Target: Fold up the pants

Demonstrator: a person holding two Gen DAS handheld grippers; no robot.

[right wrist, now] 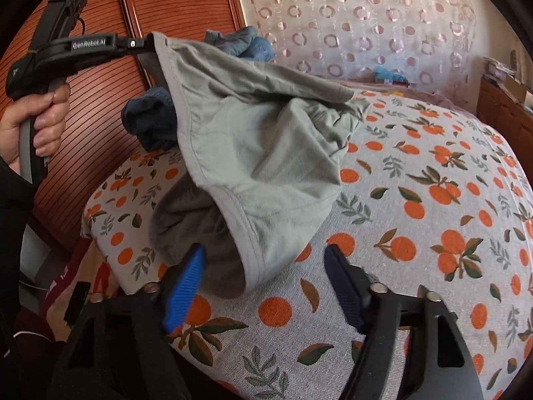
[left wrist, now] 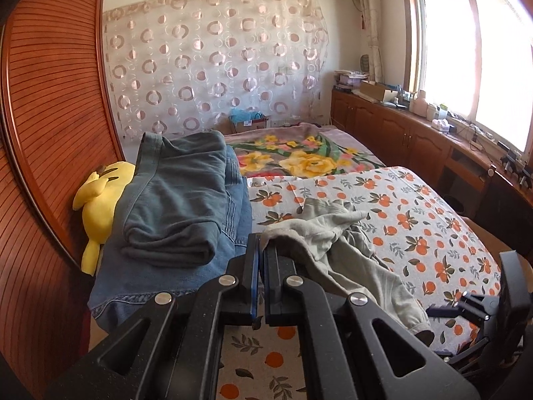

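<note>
Pale grey-green pants [right wrist: 266, 153] hang by the waistband from my left gripper [right wrist: 150, 41], which is shut on one corner and holds it above the orange-print bed [right wrist: 433, 233]. In the left wrist view the left gripper [left wrist: 261, 243] is shut on the pants [left wrist: 336, 233], which trail right across the bed. My right gripper [right wrist: 263, 266] is open, its blue pads on either side of the low hanging waistband edge, not closed on it. It shows at the right edge of the left wrist view [left wrist: 479, 303].
A stack of folded jeans and dark pants [left wrist: 180, 206] lies at the bed's left, with a yellow plush toy [left wrist: 100, 200] behind it. A wooden slatted wardrobe [left wrist: 50, 133] stands at left. A floral blanket [left wrist: 299, 153] lies farther up. Wooden cabinets [left wrist: 416, 133] run under the window.
</note>
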